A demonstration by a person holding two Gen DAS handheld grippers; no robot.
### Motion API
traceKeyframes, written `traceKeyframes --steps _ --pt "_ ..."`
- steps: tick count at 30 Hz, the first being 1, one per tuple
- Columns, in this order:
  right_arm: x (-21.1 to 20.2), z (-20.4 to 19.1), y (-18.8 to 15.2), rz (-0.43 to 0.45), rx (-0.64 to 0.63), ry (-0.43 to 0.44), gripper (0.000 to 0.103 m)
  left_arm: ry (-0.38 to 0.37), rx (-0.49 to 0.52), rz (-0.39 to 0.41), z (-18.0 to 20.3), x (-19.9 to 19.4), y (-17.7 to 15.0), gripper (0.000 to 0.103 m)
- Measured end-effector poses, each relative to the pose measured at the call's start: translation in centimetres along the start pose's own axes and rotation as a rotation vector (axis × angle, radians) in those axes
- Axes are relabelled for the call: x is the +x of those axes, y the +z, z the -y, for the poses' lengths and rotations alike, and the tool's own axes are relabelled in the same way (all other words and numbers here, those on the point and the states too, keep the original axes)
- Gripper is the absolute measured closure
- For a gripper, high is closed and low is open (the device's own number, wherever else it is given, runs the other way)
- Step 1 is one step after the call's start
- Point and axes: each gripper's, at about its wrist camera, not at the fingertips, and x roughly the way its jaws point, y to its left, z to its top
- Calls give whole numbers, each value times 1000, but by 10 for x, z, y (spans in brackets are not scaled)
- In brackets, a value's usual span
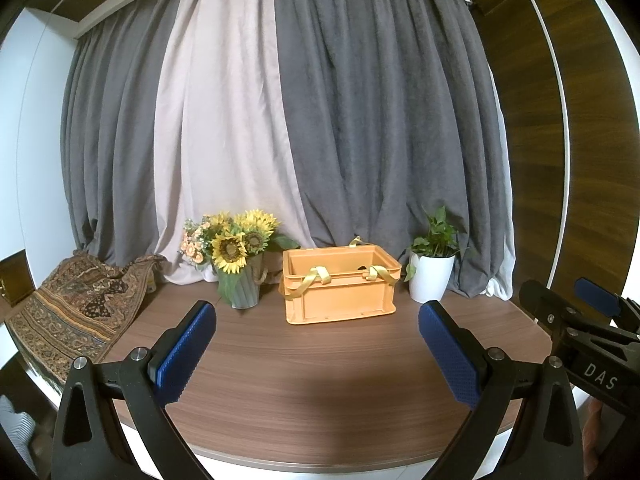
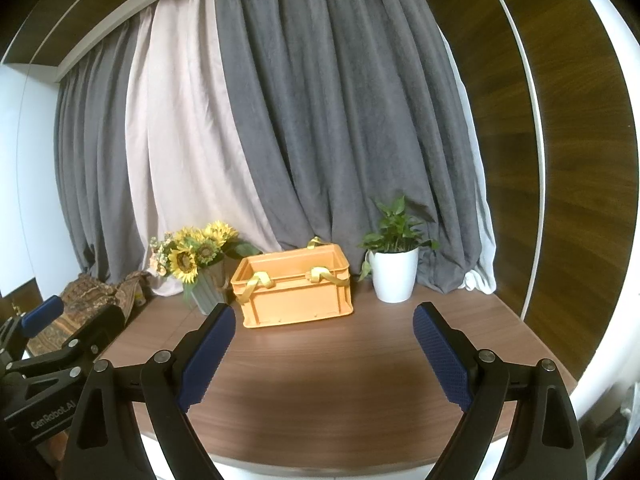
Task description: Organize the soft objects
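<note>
Plainly risks snagging yellow straps (image 1: 316, 276) on orange crate (image 1: 340, 292), frame centre; both left gripper (image 1: 316, 356) and right gripper (image 2: 324, 356) spread wide, empty.

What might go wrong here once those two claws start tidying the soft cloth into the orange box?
The patterned cloth hangs partly over the table edge, so a loose pinch may let it slide off. Carrying it to the orange crate means passing the sunflower vase, which could tip. The crate's yellow straps drape over its rim and may snag the cloth.
</note>
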Motion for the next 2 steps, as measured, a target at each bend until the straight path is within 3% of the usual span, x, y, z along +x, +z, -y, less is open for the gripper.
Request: traceKeyframes --steps 2 --pt "0 1 0 0 2 -1 11 0 1 -1 0 0 0 0"
